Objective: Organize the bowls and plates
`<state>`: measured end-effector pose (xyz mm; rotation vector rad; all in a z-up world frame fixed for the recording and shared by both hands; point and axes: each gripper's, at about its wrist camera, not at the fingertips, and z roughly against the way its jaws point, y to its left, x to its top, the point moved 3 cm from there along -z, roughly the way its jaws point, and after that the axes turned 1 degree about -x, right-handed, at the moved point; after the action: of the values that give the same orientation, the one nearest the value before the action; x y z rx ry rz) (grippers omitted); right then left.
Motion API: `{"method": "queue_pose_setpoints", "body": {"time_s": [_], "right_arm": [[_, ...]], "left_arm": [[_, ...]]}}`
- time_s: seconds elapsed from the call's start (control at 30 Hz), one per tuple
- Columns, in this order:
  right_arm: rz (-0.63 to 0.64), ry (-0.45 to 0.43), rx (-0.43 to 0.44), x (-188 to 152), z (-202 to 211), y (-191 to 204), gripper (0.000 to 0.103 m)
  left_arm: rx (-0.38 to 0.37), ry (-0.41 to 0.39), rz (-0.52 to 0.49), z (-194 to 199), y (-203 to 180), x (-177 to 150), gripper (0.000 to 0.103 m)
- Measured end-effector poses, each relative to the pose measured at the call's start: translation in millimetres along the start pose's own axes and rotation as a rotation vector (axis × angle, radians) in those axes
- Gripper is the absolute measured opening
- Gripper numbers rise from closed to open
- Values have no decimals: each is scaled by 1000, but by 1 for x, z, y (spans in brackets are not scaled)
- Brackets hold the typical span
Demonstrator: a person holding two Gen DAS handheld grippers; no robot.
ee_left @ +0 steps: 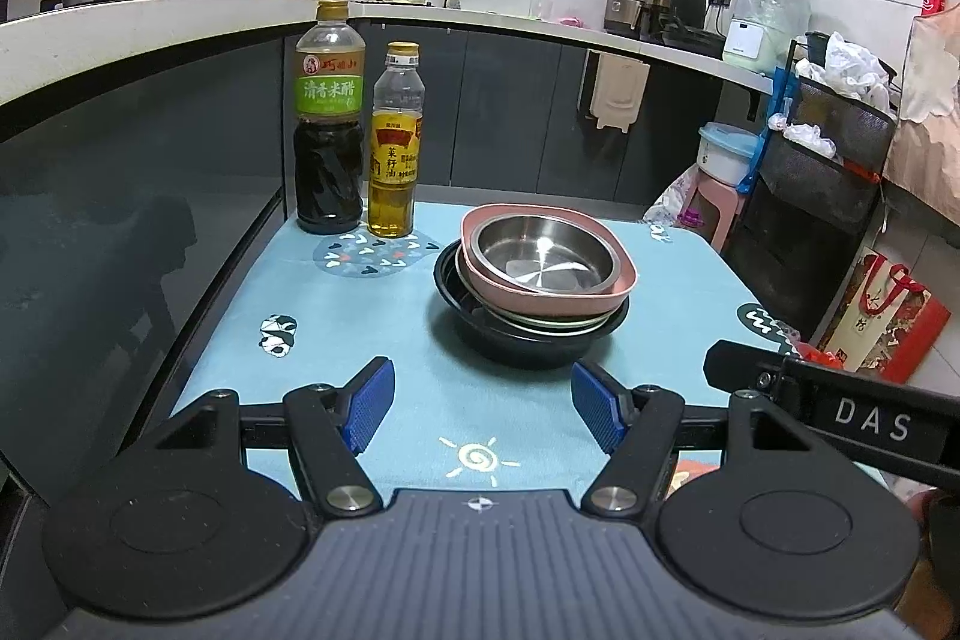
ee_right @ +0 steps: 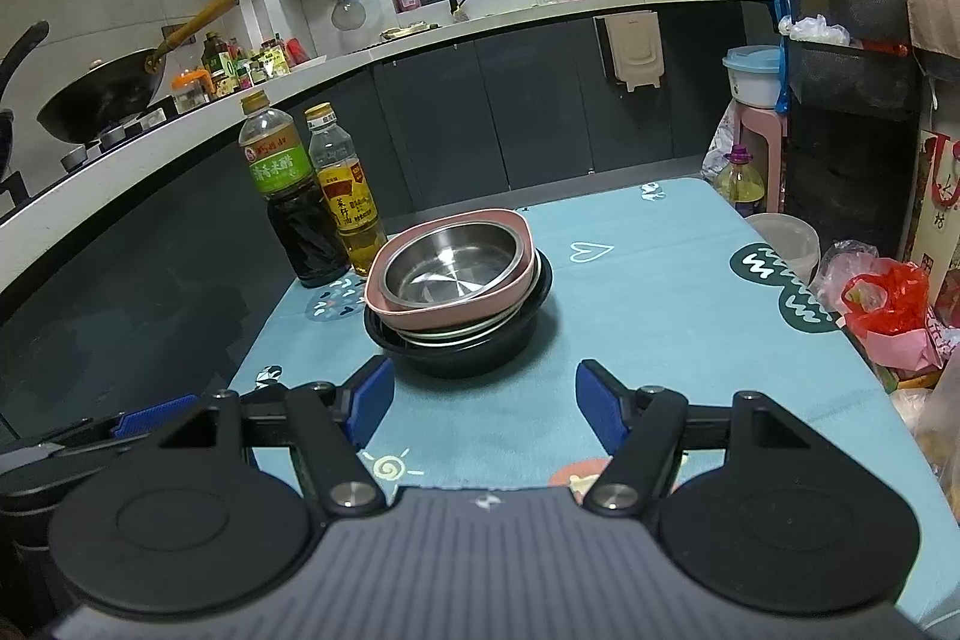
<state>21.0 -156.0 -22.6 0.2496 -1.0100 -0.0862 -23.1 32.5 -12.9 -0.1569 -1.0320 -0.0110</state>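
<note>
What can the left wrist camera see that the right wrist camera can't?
Only the left wrist view shows the panda print on the cloth clearly.

Only the right wrist view shows the white heart print, the red plastic bag and the oil bottle with a purple cap beyond the table's far edge.

Both show the steel bowl nested in the pink bowl atop the black bowl, plus the vinegar bottle and yellow oil bottle.
</note>
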Motion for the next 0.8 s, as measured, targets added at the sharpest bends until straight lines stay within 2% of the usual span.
{"method": "queue_pose_setpoints", "body": {"time_s": [0.8], "right_arm": [[-6, 14, -17, -9, 4, 3, 69]], "left_arm": [[16, 10, -16, 3, -2, -6, 63]]}}
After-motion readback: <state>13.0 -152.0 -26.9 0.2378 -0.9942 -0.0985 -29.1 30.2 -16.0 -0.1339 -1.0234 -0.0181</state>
